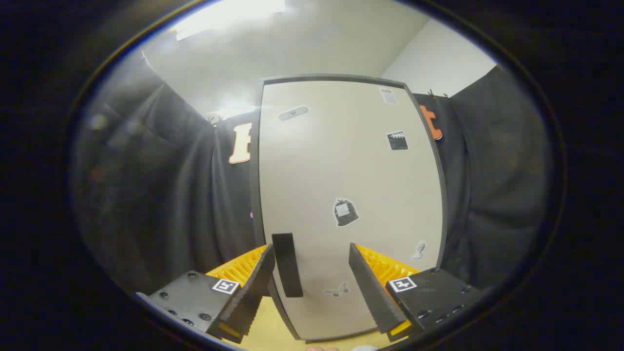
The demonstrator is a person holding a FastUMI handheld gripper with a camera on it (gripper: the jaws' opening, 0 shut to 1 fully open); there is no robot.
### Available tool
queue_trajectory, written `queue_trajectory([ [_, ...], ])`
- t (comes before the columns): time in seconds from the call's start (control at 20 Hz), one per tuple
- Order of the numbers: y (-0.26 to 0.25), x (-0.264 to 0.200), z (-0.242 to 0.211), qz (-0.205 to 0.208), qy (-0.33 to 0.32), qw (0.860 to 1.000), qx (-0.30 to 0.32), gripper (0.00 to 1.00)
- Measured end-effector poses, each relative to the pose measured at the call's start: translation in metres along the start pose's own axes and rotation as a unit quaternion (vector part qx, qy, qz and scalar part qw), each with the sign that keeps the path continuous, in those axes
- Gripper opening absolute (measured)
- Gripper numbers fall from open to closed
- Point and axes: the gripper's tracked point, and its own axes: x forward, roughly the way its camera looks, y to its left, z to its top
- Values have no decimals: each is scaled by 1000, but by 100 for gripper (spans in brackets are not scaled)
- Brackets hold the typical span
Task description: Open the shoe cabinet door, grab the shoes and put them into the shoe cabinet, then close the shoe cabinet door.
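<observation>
Nearest, at lower centre of the frame: hand-held gripper [312, 287] released, fingers spread wide with nothing pressed between them. Beneath, at the bottom edge, a strip of pale wooden tabletop [265, 331].

Just ahead, between the fingers but nearer the left one: a dark vertical door handle [287, 264], mounted low on the left side of the shoe cabinet door [351, 195]. Door pale, dark-edged, apparently shut, taking up the middle of the frame and dotted with small stickers, among them a dark bag-shaped one [345, 212] at centre. No shoes to be made out here.

Likely step: opening the door. To do it well: shift slightly left so the handle sits midway between the fingers, advance until the pads overlap it fully, clench squarely, then pull in an arc about the hinge side, probably the right edge. Risk: a shallow or off-centre grip slipping off the handle.

Beyond, left and right: black booth cloth [170, 195]; white wall [438, 58] at upper right.
</observation>
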Motion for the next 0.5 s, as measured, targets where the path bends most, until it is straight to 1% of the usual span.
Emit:
queue_trajectory([
  [0.15, 11, 7, 5, 9, -2, 1000, 12, 95],
  [0.5, 26, 26, 2, 17, -15, 1000, -2, 95],
])
